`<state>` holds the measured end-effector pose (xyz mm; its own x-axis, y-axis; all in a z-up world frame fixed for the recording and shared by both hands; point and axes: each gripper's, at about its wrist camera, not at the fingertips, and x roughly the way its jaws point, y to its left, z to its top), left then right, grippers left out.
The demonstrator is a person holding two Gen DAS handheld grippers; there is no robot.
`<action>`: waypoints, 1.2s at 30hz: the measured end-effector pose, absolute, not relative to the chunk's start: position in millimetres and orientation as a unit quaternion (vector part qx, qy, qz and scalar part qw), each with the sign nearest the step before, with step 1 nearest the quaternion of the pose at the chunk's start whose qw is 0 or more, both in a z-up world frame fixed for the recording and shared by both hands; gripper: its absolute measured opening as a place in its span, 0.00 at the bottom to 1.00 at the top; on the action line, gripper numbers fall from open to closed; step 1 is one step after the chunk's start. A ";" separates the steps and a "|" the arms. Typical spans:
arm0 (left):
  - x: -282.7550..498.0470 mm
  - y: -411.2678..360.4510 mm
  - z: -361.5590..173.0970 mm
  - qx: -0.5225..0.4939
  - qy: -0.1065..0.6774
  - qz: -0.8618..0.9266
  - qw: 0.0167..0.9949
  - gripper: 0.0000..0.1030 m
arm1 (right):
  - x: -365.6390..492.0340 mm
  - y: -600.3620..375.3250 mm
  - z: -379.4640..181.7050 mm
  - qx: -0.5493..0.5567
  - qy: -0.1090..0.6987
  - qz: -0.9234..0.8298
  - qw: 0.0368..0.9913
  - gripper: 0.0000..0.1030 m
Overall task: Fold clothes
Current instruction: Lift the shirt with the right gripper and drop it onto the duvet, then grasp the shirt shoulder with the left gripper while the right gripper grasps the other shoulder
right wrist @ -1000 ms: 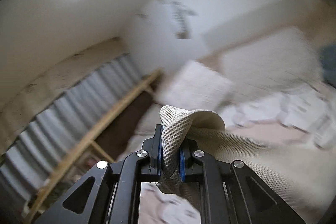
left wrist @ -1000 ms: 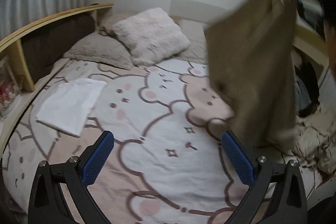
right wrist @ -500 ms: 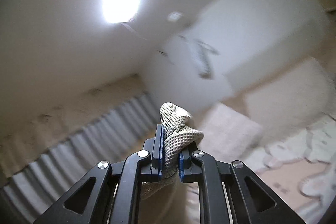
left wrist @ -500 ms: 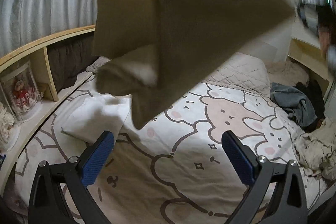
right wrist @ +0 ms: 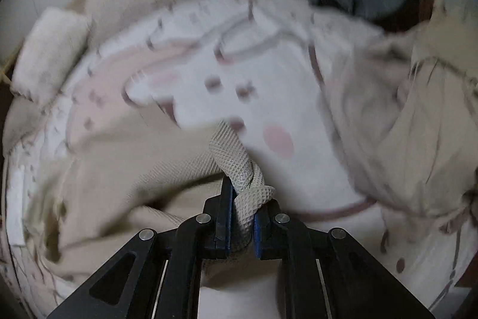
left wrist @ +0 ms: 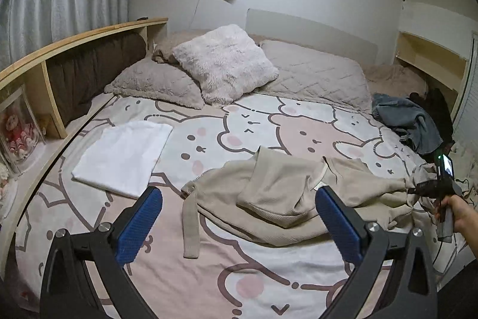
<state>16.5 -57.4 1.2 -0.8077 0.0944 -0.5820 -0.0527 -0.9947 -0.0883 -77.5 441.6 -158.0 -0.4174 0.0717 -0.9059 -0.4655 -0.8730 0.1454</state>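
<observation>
A beige waffle-knit zip jacket lies crumpled on the bear-print bedspread, one sleeve stretched toward the front. My left gripper hovers above its near edge, open, with nothing between its blue pads. At the right edge of the left wrist view a hand holds my right gripper low over the bed, at the jacket's right end. In the blurred right wrist view that gripper is shut on a bunched fold of the beige jacket, pointing steeply down at the bed.
A folded white garment lies at the left of the bed. Pillows sit at the head. A grey-blue garment and dark clothes are heaped at the right. A wooden shelf runs along the left side.
The right gripper swung the jacket up through the air, then came down; the jacket now lies spread on the bed. The left gripper drifted slightly and stayed open.
</observation>
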 end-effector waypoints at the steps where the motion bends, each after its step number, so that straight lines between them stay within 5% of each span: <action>1: 13.9 -55.8 -0.5 -0.312 -0.038 0.948 0.041 1.00 | -76.9 439.2 -159.9 -0.519 0.181 0.819 0.164 0.12; 11: -8.1 -22.0 0.4 -0.302 -0.034 0.951 0.062 1.00 | -72.1 415.8 -146.4 -0.512 0.078 0.839 0.167 0.16; 13: -12.8 -12.1 -10.7 -0.297 -0.009 0.952 0.069 1.00 | -73.8 420.6 -149.4 -0.517 0.091 0.836 0.162 0.31; 15: -17.7 -1.2 -24.5 -0.295 0.022 0.952 0.083 1.00 | -71.7 429.2 -150.2 -0.518 0.111 0.832 0.165 1.00; 18: -26.0 16.1 -48.1 -0.291 0.063 0.948 0.110 0.96 | -66.6 440.6 -147.8 -0.510 0.117 0.832 0.184 1.00; 25: -64.4 49.3 -125.5 -0.346 0.129 0.909 0.194 0.47 | -64.4 449.9 -121.4 -0.481 0.101 0.844 0.213 1.00; 31: -53.6 76.3 -163.7 -0.294 0.341 0.857 0.251 0.38 | -76.6 427.8 -108.8 -0.470 0.086 0.862 0.171 1.00; 36: -53.6 83.3 -163.1 -0.249 0.420 0.826 0.281 0.23 | -86.5 411.1 -103.5 -0.471 0.082 0.868 0.136 1.00</action>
